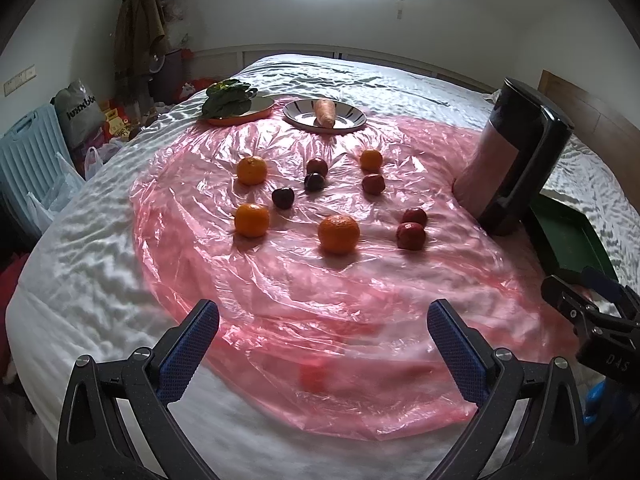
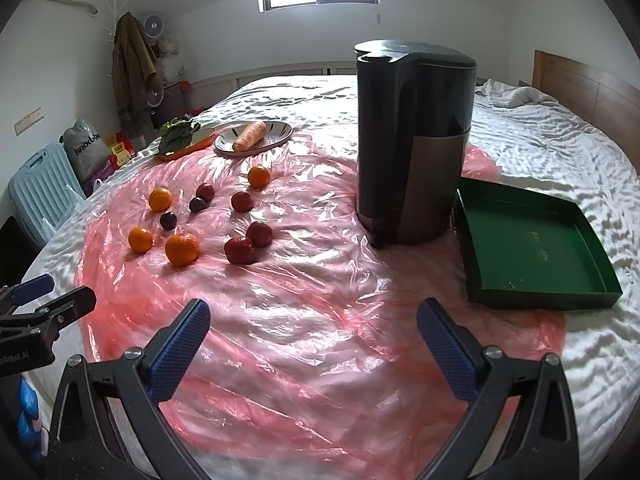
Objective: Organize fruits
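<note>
Several oranges lie on a pink plastic sheet (image 1: 320, 300) on the bed; the nearest orange (image 1: 338, 233) is also in the right wrist view (image 2: 181, 248). Three dark plums (image 1: 283, 197) and several red fruits (image 1: 410, 235) lie among them. An empty green tray (image 2: 528, 240) sits right of a dark kettle (image 2: 412, 140). My left gripper (image 1: 323, 322) is open and empty, well short of the fruit. My right gripper (image 2: 313, 322) is open and empty over the sheet, left of the tray.
A plate with a carrot (image 1: 325, 113) and an orange plate with leafy greens (image 1: 228, 98) stand at the far side. The kettle (image 1: 512, 156) stands between fruit and tray. A blue suitcase (image 1: 32, 144) and bags are beside the bed at left.
</note>
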